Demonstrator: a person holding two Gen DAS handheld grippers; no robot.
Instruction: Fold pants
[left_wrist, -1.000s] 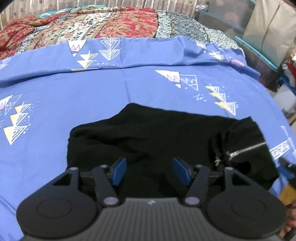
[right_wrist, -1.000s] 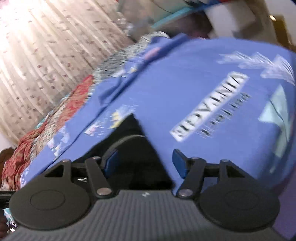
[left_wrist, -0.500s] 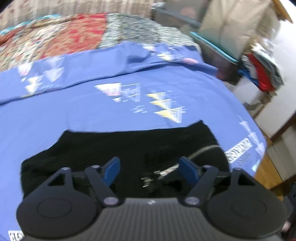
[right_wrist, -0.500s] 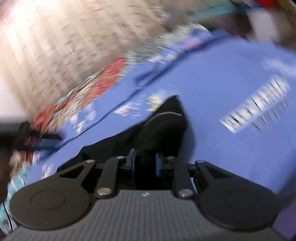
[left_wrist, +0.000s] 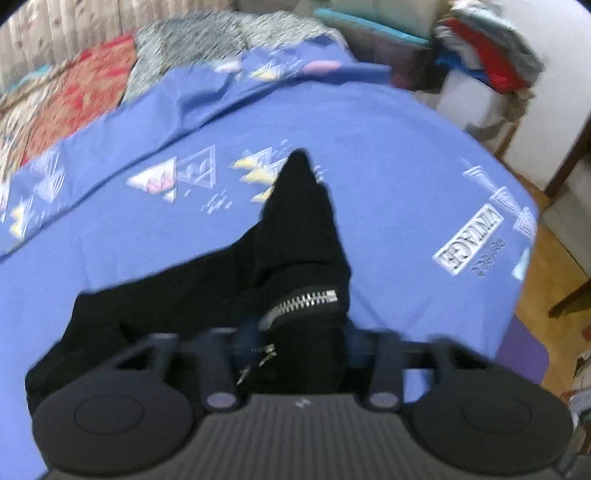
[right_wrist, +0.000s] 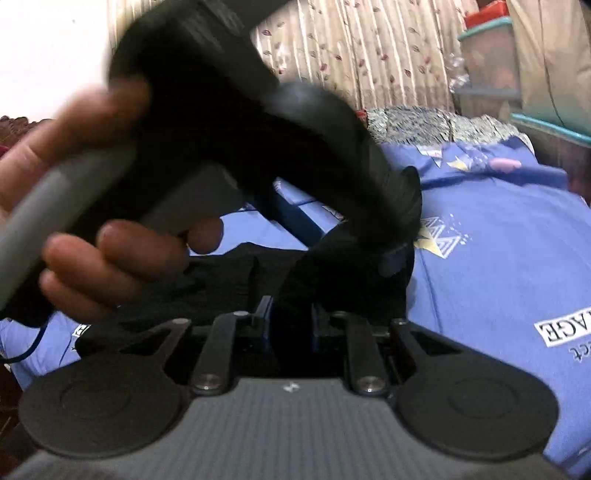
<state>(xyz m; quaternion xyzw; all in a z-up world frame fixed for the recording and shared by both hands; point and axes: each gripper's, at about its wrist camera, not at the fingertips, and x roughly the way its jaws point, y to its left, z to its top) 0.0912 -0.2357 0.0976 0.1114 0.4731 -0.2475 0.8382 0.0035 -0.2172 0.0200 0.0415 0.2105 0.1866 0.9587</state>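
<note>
Black pants (left_wrist: 295, 229) with a silver zipper (left_wrist: 306, 299) lie bunched on the blue bedsheet (left_wrist: 406, 166). My left gripper (left_wrist: 295, 332) points down at them. Its blurred jaws are closing on the fabric bunch by the zipper, which fills the gap between them. In the right wrist view my right gripper (right_wrist: 291, 321) pinches a fold of the pants (right_wrist: 221, 280) between its blue pads, and its jaws are easing open slightly. Just ahead of it, a hand (right_wrist: 110, 258) holds the left gripper (right_wrist: 391, 254), whose tips sit in the same black fabric.
A red patterned blanket (left_wrist: 74, 96) and a grey one (left_wrist: 229, 33) lie at the bed's far end. A pile of clothes (left_wrist: 487, 48) and wooden floor (left_wrist: 546, 280) lie past the right edge. Plastic boxes (right_wrist: 487, 62) stand by the curtain (right_wrist: 369, 55).
The left gripper slid right over the pants and its open jaws closed in around the zipper part. The right gripper shut on the pants' edge, rolled level and lifted; the pants bunched up.
</note>
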